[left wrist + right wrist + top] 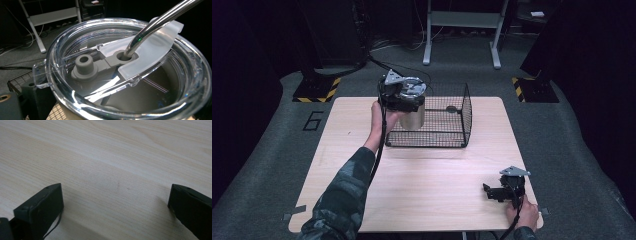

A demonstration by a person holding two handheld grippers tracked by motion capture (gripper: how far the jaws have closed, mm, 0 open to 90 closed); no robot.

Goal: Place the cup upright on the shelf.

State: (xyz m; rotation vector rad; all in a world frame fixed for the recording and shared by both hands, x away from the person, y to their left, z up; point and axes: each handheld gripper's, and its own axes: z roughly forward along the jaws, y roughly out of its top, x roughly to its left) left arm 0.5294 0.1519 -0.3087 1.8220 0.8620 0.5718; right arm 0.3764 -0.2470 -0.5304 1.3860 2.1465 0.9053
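Left claw [401,96] clamped on the steel tumbler [413,114], held over the wire basket's [464,117] 9 o'clock wall. Next, I'd judge: lower inside, then release. Right claw [499,191] spread wide, idle on table [422,185] at 5 o'clock.

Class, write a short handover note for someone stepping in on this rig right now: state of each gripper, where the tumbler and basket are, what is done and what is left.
Left gripper: shut on the steel tumbler, held at the near-left corner of the wire basket; whether the tumbler is inside the basket or has touched down is unclear.
The tumbler's clear lid is on, with a metal straw through its hole.
Right gripper: jaws open, holding nothing, low over the table at its near right corner.
Done: tumbler grasped and brought to the basket.
Left, probably: set it down in the basket, release, withdraw.
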